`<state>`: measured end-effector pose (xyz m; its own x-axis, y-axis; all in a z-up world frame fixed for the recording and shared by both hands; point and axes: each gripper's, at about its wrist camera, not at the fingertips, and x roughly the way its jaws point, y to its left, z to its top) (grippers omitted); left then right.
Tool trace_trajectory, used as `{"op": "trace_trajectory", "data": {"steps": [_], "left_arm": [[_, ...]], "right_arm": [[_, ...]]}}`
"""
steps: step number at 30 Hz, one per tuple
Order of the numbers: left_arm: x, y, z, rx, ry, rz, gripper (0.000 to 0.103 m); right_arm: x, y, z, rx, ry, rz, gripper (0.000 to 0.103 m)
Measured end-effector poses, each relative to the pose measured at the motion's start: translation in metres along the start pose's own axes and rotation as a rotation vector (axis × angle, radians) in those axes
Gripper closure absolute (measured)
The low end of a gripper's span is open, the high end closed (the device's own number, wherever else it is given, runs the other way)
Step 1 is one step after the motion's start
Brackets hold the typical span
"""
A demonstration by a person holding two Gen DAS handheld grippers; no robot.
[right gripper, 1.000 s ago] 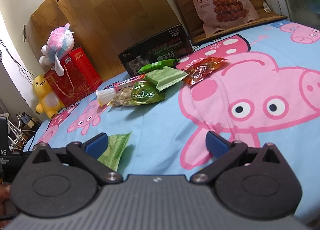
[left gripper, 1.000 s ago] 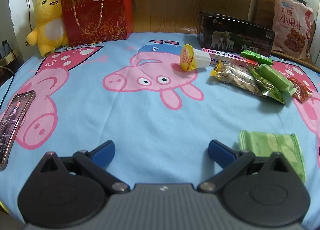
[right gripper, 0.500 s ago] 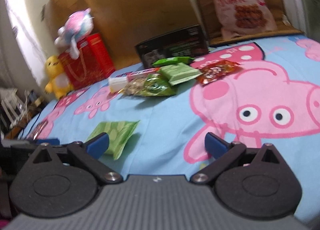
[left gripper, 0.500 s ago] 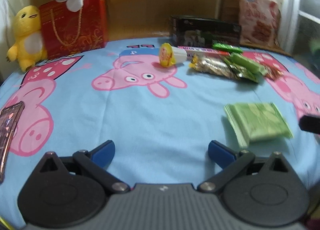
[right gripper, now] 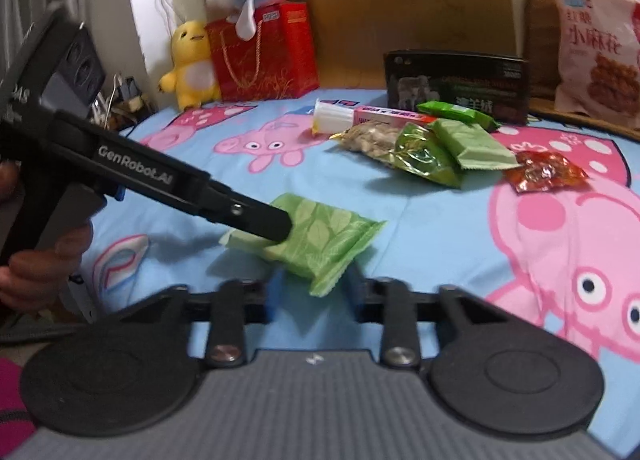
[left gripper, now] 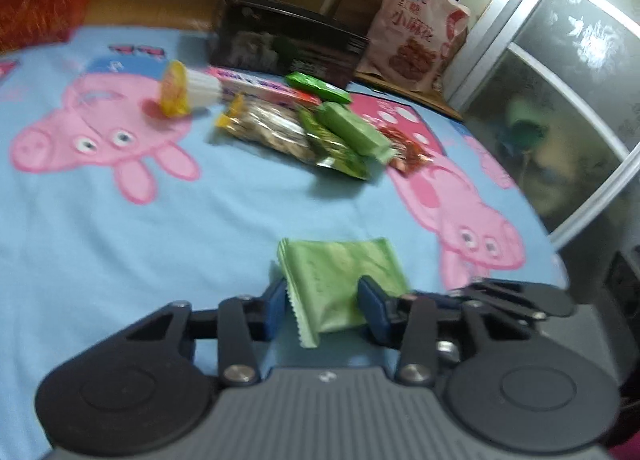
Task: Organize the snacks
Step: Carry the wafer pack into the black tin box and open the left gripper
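Observation:
A light green snack packet (left gripper: 340, 280) lies on the blue Peppa Pig sheet; it also shows in the right wrist view (right gripper: 316, 236). My left gripper (left gripper: 324, 310) has its jaws half closed around the packet's near end, a blue pad on each side. My right gripper (right gripper: 310, 294) straddles the packet's other corner, jaws narrowed; contact is unclear. The left gripper's finger (right gripper: 256, 216) lies across the packet in the right wrist view. A pile of snacks (left gripper: 308, 132) sits further back: nuts bag, green packets, red packet (right gripper: 548, 170), pink box, jelly cup (left gripper: 180, 90).
A black box (right gripper: 456, 84), a big pink snack bag (right gripper: 596, 48), a red gift bag (right gripper: 264, 54) and a yellow plush (right gripper: 192, 64) line the back edge. A glass door (left gripper: 568, 100) stands right of the bed.
Both grippers have swung in on the light green packet from opposite sides and narrowed their jaws around it. The left view turned right, the right view turned left.

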<state>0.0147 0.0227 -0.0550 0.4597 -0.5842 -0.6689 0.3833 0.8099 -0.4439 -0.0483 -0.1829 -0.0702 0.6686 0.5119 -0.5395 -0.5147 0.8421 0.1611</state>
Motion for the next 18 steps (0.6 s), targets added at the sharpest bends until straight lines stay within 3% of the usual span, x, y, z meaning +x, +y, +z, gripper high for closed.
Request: {"op": "trace_trajectory", "data": {"steps": [3,7,13,18], "left_arm": [[0.003,-0.009,0.009,0.019,-0.024,0.007,0.064],[-0.001,-0.015,0.044,0.042,-0.101,0.0,0.064],[0.012,-0.028,0.142,0.117,-0.264,0.04,0.064],[0.06,-0.019,0.223,0.093,-0.281,0.101,0.064]], "right_arm": [[0.001,-0.004,0.008,-0.005,-0.014,-0.005,0.078],[-0.001,-0.017,0.037,-0.014,-0.099,-0.012,0.078],[0.028,-0.062,0.12,-0.049,-0.228,-0.09,0.078],[0.083,-0.114,0.18,0.008,-0.191,-0.141,0.077]]}}
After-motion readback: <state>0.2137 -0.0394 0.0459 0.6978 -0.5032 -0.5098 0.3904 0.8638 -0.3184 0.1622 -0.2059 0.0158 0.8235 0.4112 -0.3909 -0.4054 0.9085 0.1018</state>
